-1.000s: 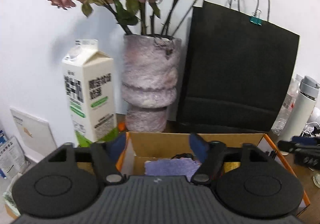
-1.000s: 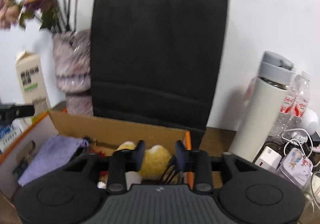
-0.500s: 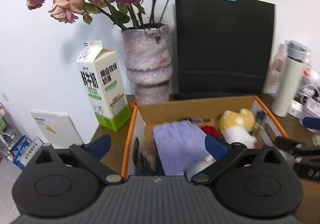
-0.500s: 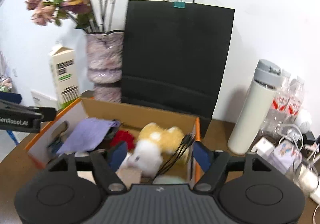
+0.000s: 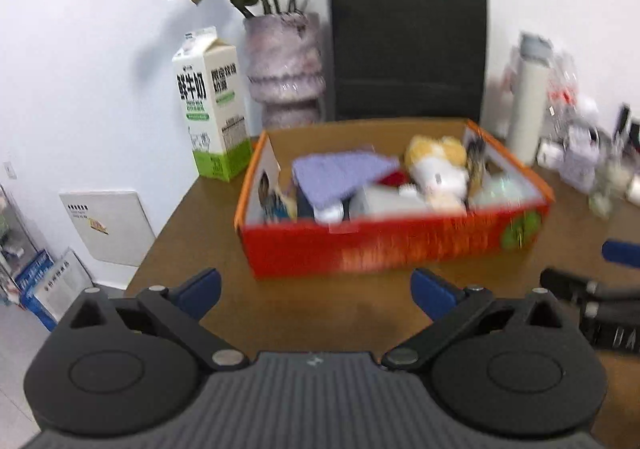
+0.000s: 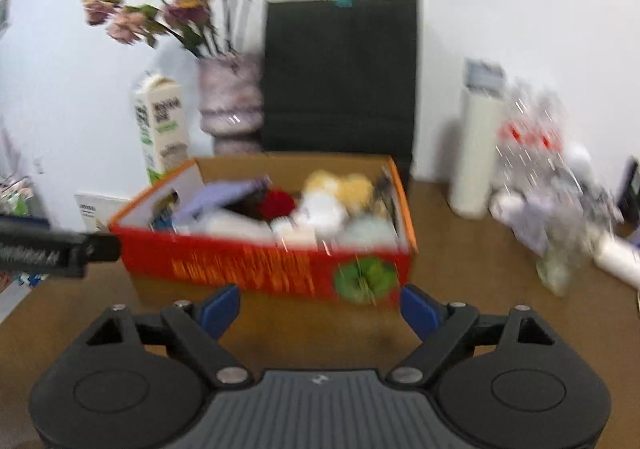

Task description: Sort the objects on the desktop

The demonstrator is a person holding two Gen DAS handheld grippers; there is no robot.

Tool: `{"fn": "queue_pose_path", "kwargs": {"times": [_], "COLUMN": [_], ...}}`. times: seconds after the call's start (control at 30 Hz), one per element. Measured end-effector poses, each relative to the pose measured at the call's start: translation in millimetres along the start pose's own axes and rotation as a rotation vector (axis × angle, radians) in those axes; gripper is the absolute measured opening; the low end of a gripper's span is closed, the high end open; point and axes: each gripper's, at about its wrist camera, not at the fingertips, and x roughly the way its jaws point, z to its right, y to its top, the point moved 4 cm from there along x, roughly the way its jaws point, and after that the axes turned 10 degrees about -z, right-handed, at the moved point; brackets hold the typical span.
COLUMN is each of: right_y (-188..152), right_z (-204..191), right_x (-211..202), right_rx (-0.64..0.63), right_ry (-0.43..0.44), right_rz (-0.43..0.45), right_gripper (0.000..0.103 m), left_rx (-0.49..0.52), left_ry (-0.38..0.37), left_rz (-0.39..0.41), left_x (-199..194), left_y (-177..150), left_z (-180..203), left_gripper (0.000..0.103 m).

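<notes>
A red and orange cardboard box [image 5: 384, 245] stands on the brown table [image 5: 224, 257]. It holds a purple cloth [image 5: 340, 173], a yellow and white plush toy [image 5: 436, 169], a red item and several other things. The box also shows in the right wrist view [image 6: 256, 265], with the plush [image 6: 336, 193] inside. My left gripper [image 5: 316, 289] is open and empty, in front of the box. My right gripper [image 6: 320, 309] is open and empty, also in front of the box. Both views are blurred.
Behind the box stand a milk carton [image 5: 212, 105], a vase of dried roses [image 5: 284, 69] and a black paper bag [image 5: 408, 45]. A white flask [image 5: 528, 101], bottles and small clutter [image 6: 560, 185] sit at the right.
Both grippers have pulled back and up from inside the box to in front of it. Both jaws have opened wider. The box's red front now shows.
</notes>
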Motion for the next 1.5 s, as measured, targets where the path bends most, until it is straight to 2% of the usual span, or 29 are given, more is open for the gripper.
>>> {"fn": "queue_pose_path", "kwargs": {"times": [0.07,0.17,0.27,0.33,0.47,0.57,0.63,0.67,0.8,1.1,1.2,1.5], "right_y": [-18,-41,-58,-66,-76,-83,-84,-84,-86,-89,-90,-90], "right_z": [1,-3,-10,-11,-12,-16,-19,-19,-20,-21,-21,-24], "right_x": [0,4,8,12,19,22,22,23,22,18,18,17], "right_rx": [0.029,0.008,-0.034,-0.019,0.019,-0.001,-0.020,-0.021,-0.008,0.005,-0.002,-0.007], "right_ry": [-0.002,-0.014,-0.029,-0.021,-0.001,-0.031,-0.022,-0.016,-0.030,-0.039,-0.031,-0.029], "right_rz": [-0.020,-0.048,-0.070,-0.090,-0.115,-0.118,-0.124,-0.130,-0.136,-0.135,-0.136,-0.136], "right_gripper": [0.087,0.087,0.087,0.087,0.088,0.096,0.098,0.103,0.103,0.103,0.103,0.103], "left_rx": [-0.008,-0.047,-0.052,-0.034,-0.028,-0.015,-0.030,-0.046,-0.070,-0.025,-0.050,-0.049], "left_ry": [-0.022,-0.068,-0.036,-0.014,-0.025,-0.014,-0.042,-0.055,-0.048,-0.045,-0.075,-0.063], "left_rz": [-0.024,-0.067,-0.083,-0.083,-0.098,-0.118,-0.100,-0.105,-0.102,-0.066,-0.074,-0.077], "left_x": [2,6,9,9,13,19,21,22,24,19,17,14], "left_y": [-24,-54,-73,-79,-86,-90,-92,-94,-93,-97,-101,-103], "left_z": [2,2,3,6,8,10,8,6,3,12,8,8], "left_gripper": [0.103,0.103,0.103,0.103,0.103,0.103,0.103,0.103,0.103,0.103,0.103,0.103]}}
